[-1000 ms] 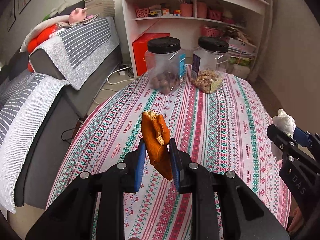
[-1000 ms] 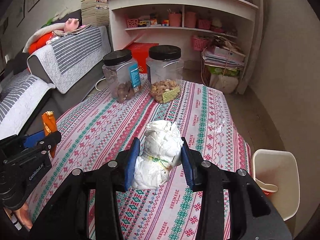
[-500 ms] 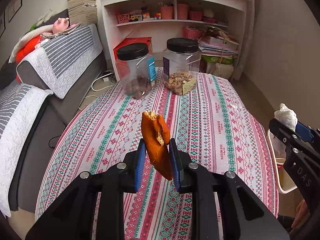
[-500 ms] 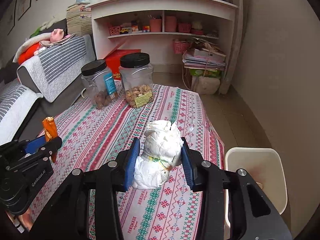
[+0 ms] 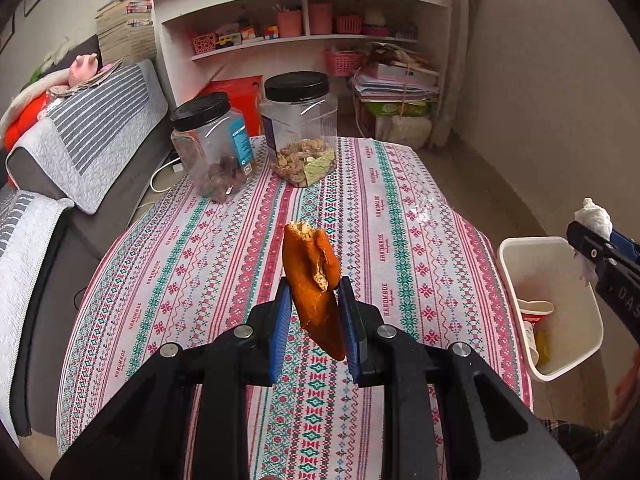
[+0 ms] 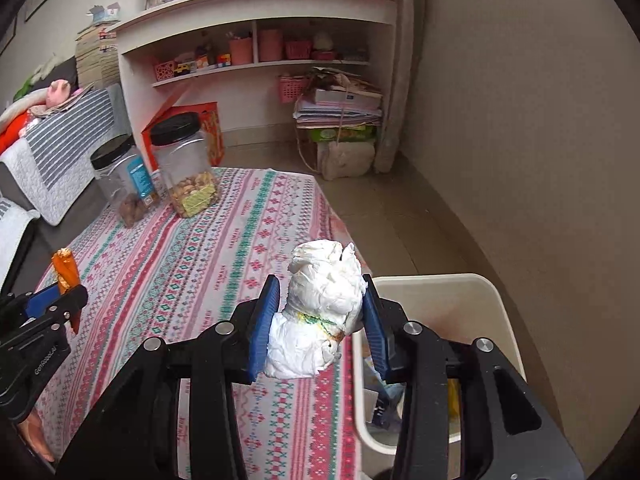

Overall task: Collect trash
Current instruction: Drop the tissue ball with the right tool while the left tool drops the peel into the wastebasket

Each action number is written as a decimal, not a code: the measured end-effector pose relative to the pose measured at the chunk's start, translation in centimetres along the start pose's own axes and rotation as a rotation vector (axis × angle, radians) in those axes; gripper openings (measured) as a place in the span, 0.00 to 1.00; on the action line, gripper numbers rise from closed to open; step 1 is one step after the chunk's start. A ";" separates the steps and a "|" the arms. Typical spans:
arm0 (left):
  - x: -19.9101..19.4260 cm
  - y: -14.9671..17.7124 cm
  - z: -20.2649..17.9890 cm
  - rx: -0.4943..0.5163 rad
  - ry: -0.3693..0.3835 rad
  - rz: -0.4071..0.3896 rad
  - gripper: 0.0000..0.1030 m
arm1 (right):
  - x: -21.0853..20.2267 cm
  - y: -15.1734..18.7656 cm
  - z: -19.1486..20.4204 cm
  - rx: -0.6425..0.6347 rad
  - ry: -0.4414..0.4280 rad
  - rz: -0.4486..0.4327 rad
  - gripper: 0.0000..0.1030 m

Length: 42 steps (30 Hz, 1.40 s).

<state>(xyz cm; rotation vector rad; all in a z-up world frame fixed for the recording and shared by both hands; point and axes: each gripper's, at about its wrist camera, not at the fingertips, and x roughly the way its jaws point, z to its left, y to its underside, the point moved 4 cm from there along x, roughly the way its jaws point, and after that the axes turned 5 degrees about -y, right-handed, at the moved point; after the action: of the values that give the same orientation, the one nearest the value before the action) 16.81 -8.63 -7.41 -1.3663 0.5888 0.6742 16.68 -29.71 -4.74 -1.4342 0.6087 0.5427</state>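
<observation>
Grippers: two are counted, one per hand, each with blue pads on black fingers.
Left gripper (image 5: 314,322): its jaws are pressed onto one orange peel (image 5: 314,280), which is held above the table, upright and slightly tilted, with its torn pale edge at the top. The same gripper is seen at the left edge of the right wrist view (image 6: 60,300), the peel (image 6: 66,272) standing up from it.
Right gripper (image 6: 320,320): its jaws are pinched on one crumpled white tissue wad (image 6: 320,308), stained yellow-green low down. It is held over the right edge of the table, just beside the bin rim. In the left wrist view this gripper (image 5: 600,240) is seen at the right, above the bin, with the tissue (image 5: 594,220) showing past its fingers.
Trash bin (image 6: 496,304): one cream bin is seen, standing on the floor against the table's right edge; a cup and some wrappers are seen inside it (image 5: 586,332).
Table (image 5: 400,240): one is counted, covered with a red, green and white patterned cloth.
Jars: two clear jars with black lids are placed at the far edge, close beside each other; the left jar (image 5: 212,148) is part-filled with dark nuts, the right jar (image 5: 302,128) with lighter mixed nuts.
Shelf unit (image 6: 260,40): one white unit is set against the back wall.
Sofa (image 5: 80,140): one is seen off the table's left edge, draped with striped grey covers.
</observation>
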 end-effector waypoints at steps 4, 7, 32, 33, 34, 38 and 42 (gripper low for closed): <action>-0.1 -0.1 -1.9 0.035 0.019 0.003 0.23 | -0.5 -0.2 -4.4 0.068 0.080 0.000 0.40; -0.4 -0.5 -3.6 0.061 0.037 -0.003 0.23 | -1.3 -0.4 -7.6 0.134 0.142 -0.009 0.46; -2.6 -6.6 -22.9 0.169 0.292 -0.010 0.69 | -9.9 1.3 -21.1 0.563 0.326 -0.177 0.93; -3.0 -6.6 -22.5 0.177 0.273 -0.033 0.73 | -9.9 1.2 -20.6 0.544 0.331 -0.178 0.93; -3.3 -6.5 -22.0 0.185 0.247 -0.056 0.74 | -9.9 1.1 -20.1 0.524 0.336 -0.181 0.93; -5.1 -6.3 -18.9 0.163 0.146 -0.154 0.89 | -10.1 0.5 -17.0 0.443 0.352 -0.210 0.93; -7.1 -6.2 -15.1 0.121 0.092 -0.221 0.93 | -10.1 -0.3 -13.5 0.370 0.322 -0.231 0.93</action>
<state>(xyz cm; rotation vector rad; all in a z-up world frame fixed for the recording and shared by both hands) 16.62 -24.78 0.16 -1.3311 0.5330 0.3926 8.66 -43.02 1.85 -1.2222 0.7426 0.0094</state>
